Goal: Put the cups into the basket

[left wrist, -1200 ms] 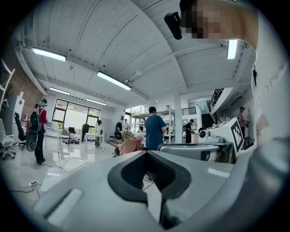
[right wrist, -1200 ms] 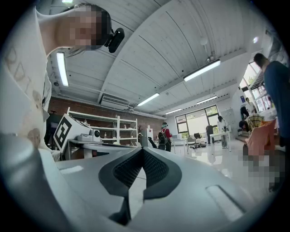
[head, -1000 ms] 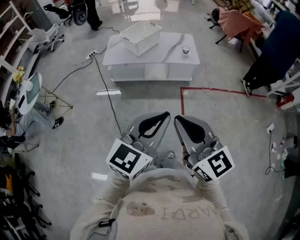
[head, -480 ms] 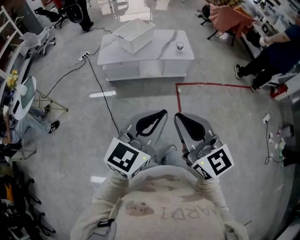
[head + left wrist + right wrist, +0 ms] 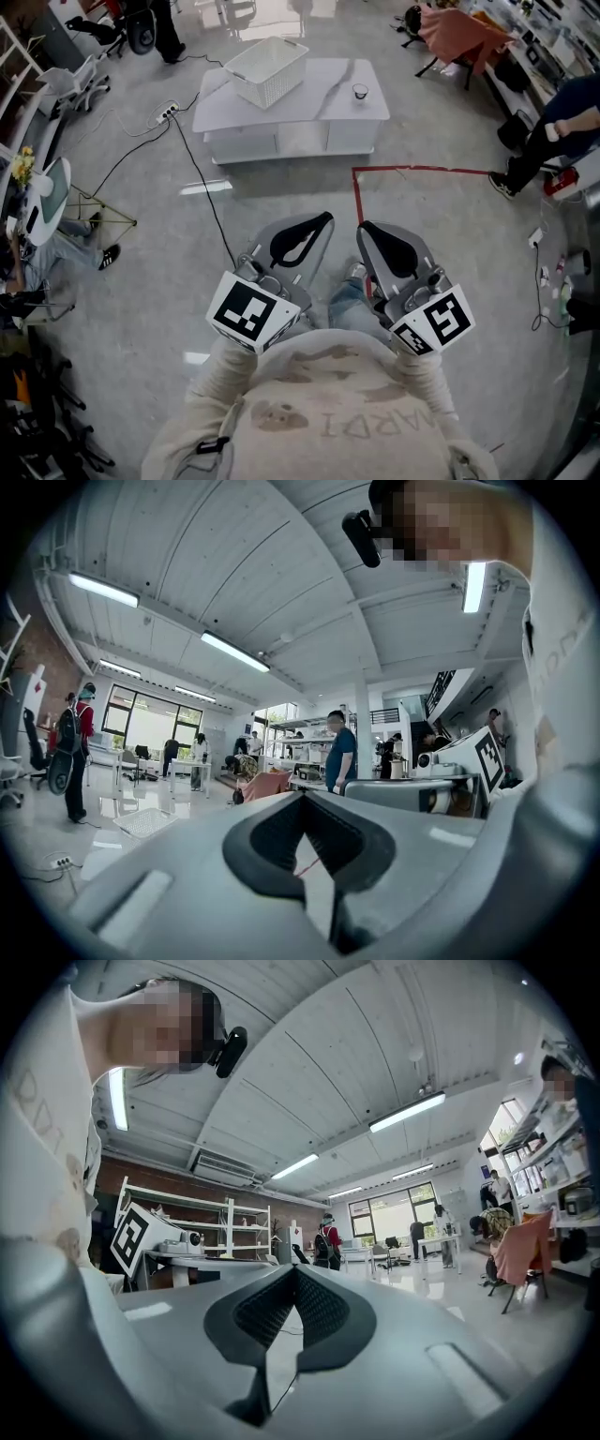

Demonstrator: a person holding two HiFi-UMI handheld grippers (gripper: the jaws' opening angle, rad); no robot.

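Note:
A white slatted basket (image 5: 267, 67) stands on the left part of a low white table (image 5: 291, 111) far ahead of me. A small clear cup (image 5: 360, 92) stands alone on the table's right part. Both grippers are held close to my chest, well short of the table. My left gripper (image 5: 323, 218) is shut with nothing in it, and my right gripper (image 5: 364, 228) is shut and empty too. In the left gripper view the jaw tips meet (image 5: 302, 797), with the basket (image 5: 145, 821) small in the distance. In the right gripper view the tips meet as well (image 5: 295, 1269).
A red tape line (image 5: 422, 171) marks the floor right of the table. A power strip (image 5: 169, 112) and a black cable (image 5: 211, 202) lie on the floor to the left. A person (image 5: 553, 131) stands at the right, and chairs stand at the back.
The view has shifted a little toward the table. Both grippers stay shut at my chest, the right one slightly lower. My leg now shows between them. The person at right has moved.

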